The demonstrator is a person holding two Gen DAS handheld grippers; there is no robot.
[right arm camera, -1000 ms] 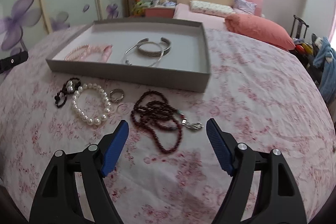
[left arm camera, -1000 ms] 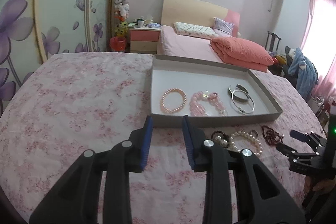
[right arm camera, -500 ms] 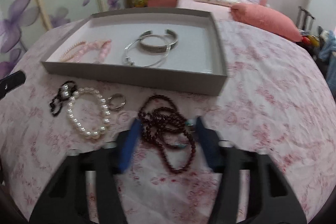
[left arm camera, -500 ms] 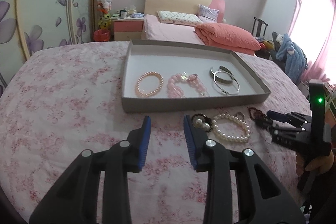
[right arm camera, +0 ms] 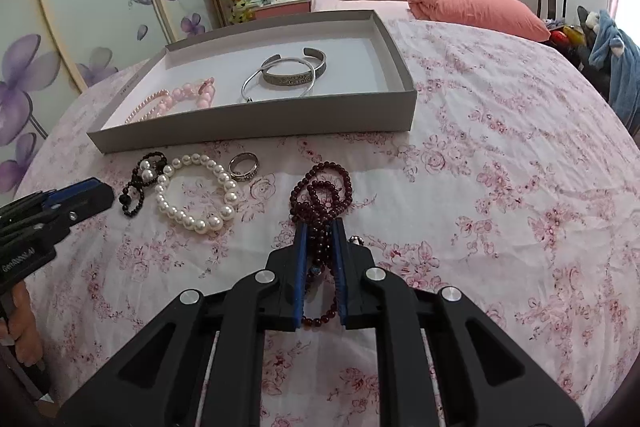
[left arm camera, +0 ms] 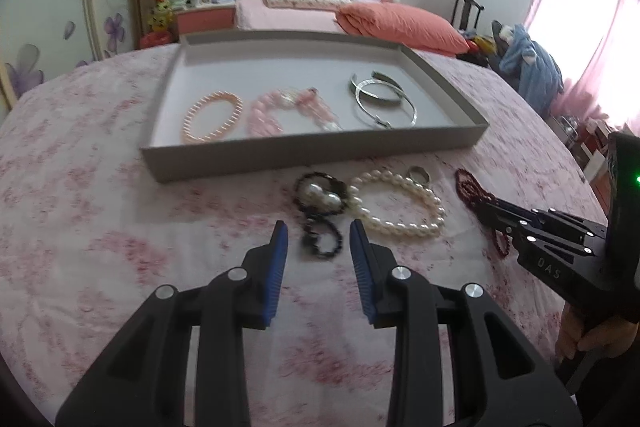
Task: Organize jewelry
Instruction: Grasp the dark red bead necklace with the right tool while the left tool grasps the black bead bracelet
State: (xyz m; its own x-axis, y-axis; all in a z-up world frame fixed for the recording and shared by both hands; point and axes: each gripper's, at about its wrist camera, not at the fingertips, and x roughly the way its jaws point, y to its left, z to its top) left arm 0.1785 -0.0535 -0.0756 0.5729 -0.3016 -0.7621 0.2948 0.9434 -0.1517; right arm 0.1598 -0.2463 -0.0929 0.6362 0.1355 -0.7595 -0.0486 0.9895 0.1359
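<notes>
Pinched between the just-closed right gripper (right arm camera: 319,227): dark red bead strand (right arm camera: 322,187), near the grey tray (right arm camera: 256,125). Light, limp, likely to dangle; best taken mid-bunch. Left gripper (left arm camera: 318,231) spread around the black bracelet (left arm camera: 320,239), not touching.

A round desk under a pink floral cloth (right arm camera: 500,155) carries everything; a shallow grey tray (right arm camera: 256,125) sits on it toward the far side; on the cloth just in front of the tray lie a black bead piece with two large pearls (right arm camera: 140,179), a white pearl bracelet (right arm camera: 196,193) touching it, and a silver ring (right arm camera: 244,166) just beside the pearls; to their right lies a dark red bead string (right arm camera: 324,187), partly on the cloth.
</notes>
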